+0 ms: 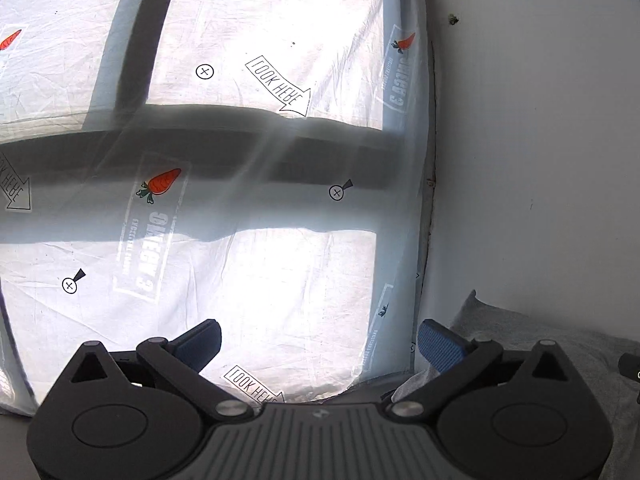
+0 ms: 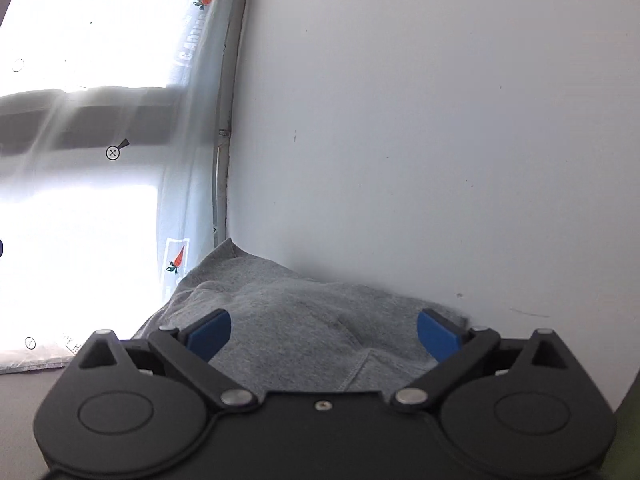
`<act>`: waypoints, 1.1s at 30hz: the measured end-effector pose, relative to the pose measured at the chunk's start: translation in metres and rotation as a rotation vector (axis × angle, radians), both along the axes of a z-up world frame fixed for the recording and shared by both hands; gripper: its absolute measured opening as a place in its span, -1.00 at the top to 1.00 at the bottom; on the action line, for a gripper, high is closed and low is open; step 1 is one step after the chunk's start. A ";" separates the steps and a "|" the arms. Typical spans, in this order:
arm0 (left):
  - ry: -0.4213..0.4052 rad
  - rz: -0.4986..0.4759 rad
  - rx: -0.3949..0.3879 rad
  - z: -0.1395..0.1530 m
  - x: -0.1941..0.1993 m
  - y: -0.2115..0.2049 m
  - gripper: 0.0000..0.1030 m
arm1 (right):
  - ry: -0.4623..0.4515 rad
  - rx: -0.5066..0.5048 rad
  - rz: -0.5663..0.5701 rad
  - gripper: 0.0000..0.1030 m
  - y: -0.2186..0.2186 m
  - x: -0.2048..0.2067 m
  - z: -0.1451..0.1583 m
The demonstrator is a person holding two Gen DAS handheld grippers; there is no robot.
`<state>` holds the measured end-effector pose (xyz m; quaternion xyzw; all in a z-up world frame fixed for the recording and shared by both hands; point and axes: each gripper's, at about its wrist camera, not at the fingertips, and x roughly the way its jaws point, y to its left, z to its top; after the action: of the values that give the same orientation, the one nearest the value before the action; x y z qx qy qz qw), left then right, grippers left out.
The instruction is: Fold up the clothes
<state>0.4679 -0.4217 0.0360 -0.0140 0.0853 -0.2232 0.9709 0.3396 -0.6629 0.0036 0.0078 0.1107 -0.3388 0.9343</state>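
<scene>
right gripper [image 2: 324, 334] fingers spread over grey garment [image 2: 304, 320], left gripper [image 1: 320, 344] likewise spread

Ahead of our left gripper [image 1: 318, 344], whose blue pads stand wide apart with nothing between them, we face a thin printed curtain [image 1: 240, 160] with a dark window frame [image 1: 200, 152] showing through it, blocking forward travel. To its right rises a plain white wall [image 1: 540, 140]. A grey garment [image 2: 304, 320] lies heaped in the corner where curtain and wall meet. Our right gripper [image 2: 324, 334], fingers also spread, has that heap directly ahead, the wall [image 2: 440, 120] rising close behind it; open air remains above the cloth.
</scene>
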 end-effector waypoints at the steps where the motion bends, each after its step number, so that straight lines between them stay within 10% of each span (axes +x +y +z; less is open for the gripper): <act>1: -0.013 0.034 0.001 0.005 -0.024 0.022 -1.00 | -0.009 0.000 0.043 -0.98 0.010 -0.001 0.004; 14: 0.077 0.380 -0.019 0.008 -0.217 0.213 -1.00 | -0.078 0.069 0.512 -1.00 0.211 -0.098 0.026; 33: 0.324 0.362 0.093 -0.017 -0.386 0.405 -1.00 | 0.226 0.208 0.647 -1.00 0.440 -0.269 0.001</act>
<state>0.0820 -0.0167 0.0195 -0.0201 0.2461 -0.0364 0.9684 0.0706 -0.2224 0.0049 0.0298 0.2439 -0.0113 0.9693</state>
